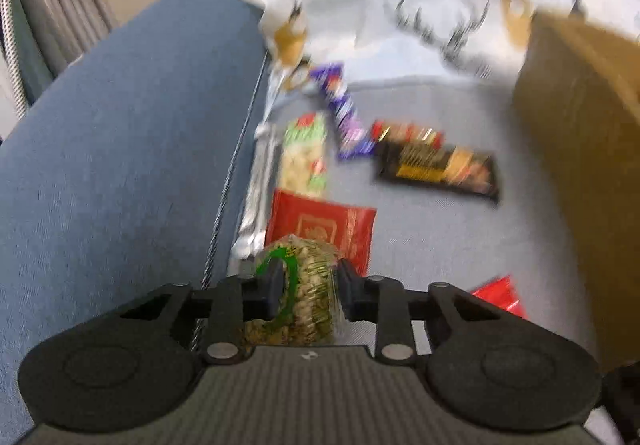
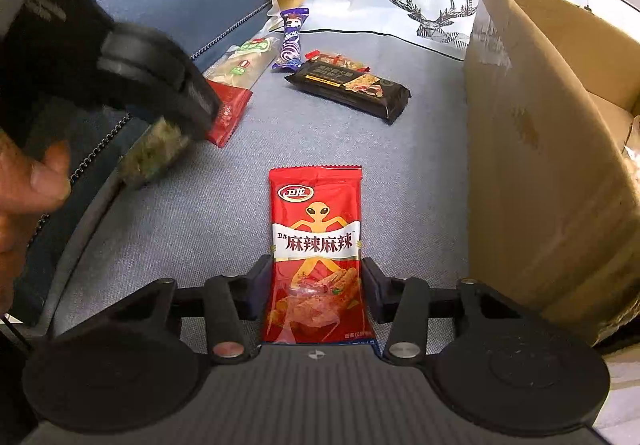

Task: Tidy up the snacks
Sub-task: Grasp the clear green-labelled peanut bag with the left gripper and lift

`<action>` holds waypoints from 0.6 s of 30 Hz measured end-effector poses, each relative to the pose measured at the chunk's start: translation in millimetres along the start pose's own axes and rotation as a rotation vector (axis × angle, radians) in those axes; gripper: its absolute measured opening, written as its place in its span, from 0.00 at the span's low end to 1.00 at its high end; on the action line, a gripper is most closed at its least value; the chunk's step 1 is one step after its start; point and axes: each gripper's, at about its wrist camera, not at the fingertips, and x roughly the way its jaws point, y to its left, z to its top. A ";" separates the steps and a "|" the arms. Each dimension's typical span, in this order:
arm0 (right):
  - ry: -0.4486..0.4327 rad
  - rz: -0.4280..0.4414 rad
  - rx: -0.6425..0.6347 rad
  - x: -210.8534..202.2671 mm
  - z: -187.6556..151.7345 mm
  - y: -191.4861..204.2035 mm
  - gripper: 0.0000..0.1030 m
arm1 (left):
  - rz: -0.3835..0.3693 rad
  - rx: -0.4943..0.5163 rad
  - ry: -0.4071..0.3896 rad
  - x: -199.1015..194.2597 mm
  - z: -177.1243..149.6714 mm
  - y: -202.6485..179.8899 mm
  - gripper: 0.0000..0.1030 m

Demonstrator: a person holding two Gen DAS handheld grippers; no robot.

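- The left tongs (image 1: 306, 287) are clamped on a clear-wrapped block of greenish seed snack (image 1: 308, 285), lifted above the grey fabric surface (image 2: 180, 229).
- The right tongs (image 2: 316, 293) straddle a flat red spicy-strip packet (image 2: 316, 245), seemingly not yet pinching.
- Risk: the slick wrapper could slide out mid-carry toward the brown cardboard box (image 2: 552, 173).
- Roughly five more packets lie beyond.

The red spicy-snack packet (image 2: 316, 253) is glossy plastic film, as is the black bar wrapper (image 2: 349, 85). They lie on matt, woven grey-blue cloth (image 2: 420, 173). The box (image 2: 552, 173) is plain, dull brown cardboard. Each gripper (image 2: 315, 287) looks matt black plastic, perhaps with metal pins.
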 end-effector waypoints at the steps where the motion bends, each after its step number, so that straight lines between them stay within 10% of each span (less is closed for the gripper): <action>1: 0.000 0.000 0.002 0.1 0.2 0.1 0.47 | -0.017 -0.005 -0.015 -2.8 0.8 -0.2 0.29; 9: -0.001 0.003 0.004 -1.0 -0.3 -0.7 0.47 | -0.300 -0.173 -0.090 -19.1 9.0 9.8 0.24; 18: 0.002 0.007 0.007 0.1 0.7 -0.1 0.50 | -0.181 -0.206 0.019 -4.1 3.5 21.2 0.36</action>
